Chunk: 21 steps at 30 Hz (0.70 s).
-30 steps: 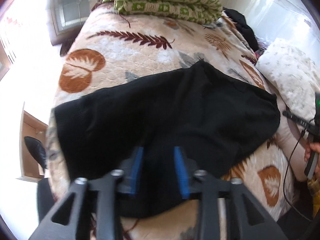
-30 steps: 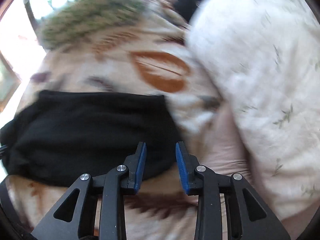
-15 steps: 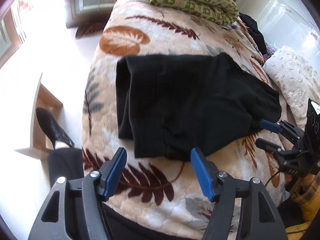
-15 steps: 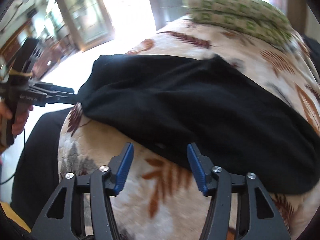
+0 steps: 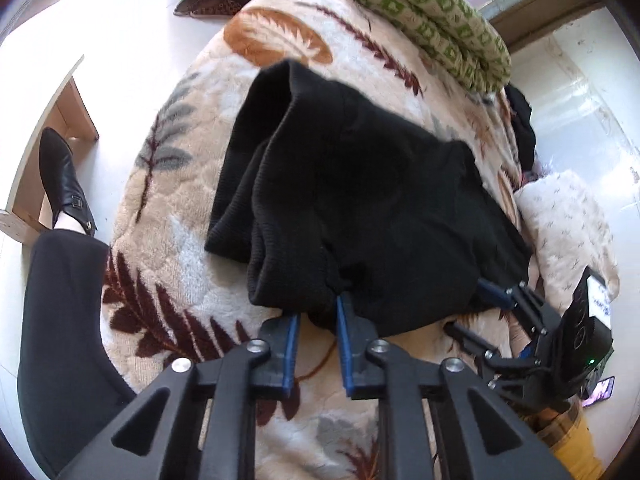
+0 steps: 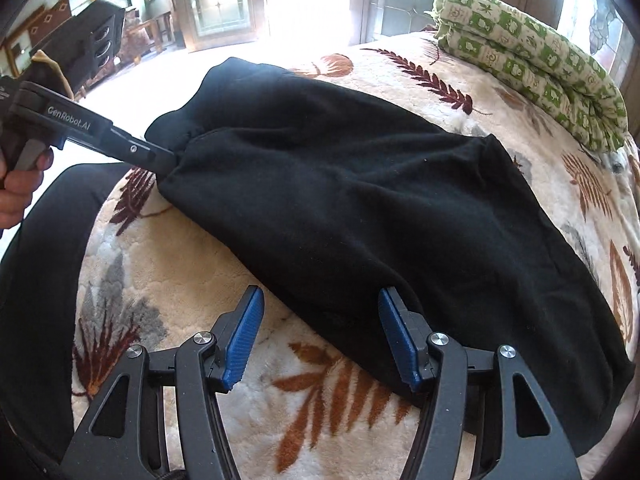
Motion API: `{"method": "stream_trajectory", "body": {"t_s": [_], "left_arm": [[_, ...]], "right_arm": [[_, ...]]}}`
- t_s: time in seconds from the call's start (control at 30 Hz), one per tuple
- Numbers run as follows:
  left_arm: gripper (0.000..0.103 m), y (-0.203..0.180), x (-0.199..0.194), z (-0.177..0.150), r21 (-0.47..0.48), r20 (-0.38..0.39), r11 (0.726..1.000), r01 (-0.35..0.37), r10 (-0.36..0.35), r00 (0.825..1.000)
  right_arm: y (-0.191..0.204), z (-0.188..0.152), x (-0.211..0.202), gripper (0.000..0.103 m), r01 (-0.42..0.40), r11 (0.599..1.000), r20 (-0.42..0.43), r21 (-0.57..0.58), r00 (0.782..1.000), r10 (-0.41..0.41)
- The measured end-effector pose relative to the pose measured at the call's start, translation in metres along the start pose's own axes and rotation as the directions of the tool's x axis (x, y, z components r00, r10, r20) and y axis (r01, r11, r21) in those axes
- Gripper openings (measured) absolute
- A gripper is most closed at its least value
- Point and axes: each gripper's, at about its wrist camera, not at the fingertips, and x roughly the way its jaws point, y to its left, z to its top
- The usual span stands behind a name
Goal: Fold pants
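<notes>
Black pants [image 5: 360, 200] lie folded across a leaf-patterned bed cover [image 5: 180, 280]. My left gripper [image 5: 318, 308] has its jaws closing on the near hem corner, and the cloth is bunched between the blue pads. The right wrist view shows the same pinch by the left gripper [image 6: 166, 158], with the pants [image 6: 360, 200] puckered at its tip. My right gripper [image 6: 320, 294] stands open at the other end. The near edge of the pants lies between its pads, which do not press on it. In the left wrist view the right gripper [image 5: 472, 312] sits at the pants' right corner.
A folded green-patterned quilt [image 5: 432, 28] lies at the far end of the bed, also visible as the quilt [image 6: 540, 64]. A white pillow [image 5: 568, 232] lies to the right. A person's black-trousered leg [image 5: 60, 320] and black shoe [image 5: 60, 176] stand by the bed's left edge.
My left gripper went from wide open to pinched on the pants' near corner, bunching the cloth. The right gripper edged closer to the pants' edge and stayed open.
</notes>
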Motion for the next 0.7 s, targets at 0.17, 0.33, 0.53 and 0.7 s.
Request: {"method": "stream_trajectory", "body": {"t_s": [0.17,0.33,0.53,0.7], "left_arm": [[0.015,-0.019,-0.021,0.006,0.072,0.080,0.997,-0.033,0.027,0.996],[0.014,-0.021,-0.035,0.030,0.078,0.130,0.996,-0.051,0.041,0.991],[0.014,-0.006,-0.028,0.035,0.037,0.110,0.998,-0.049,0.044,0.993],[0.014,-0.006,-0.028,0.028,0.032,0.095,0.998,-0.050,0.047,0.994]], "right_arm": [[-0.007,-0.003,-0.007,0.058,-0.047,0.999,0.030,0.027,0.999,0.046],[-0.015,-0.002,-0.011,0.053,-0.060,0.997,0.047,0.056,0.997,0.057],[-0.015,0.001,-0.001,0.041,-0.033,0.999,0.017,0.028,0.999,0.032],[-0.011,0.000,0.006,0.021,-0.026,1.000,-0.008,0.007,1.000,0.027]]}}
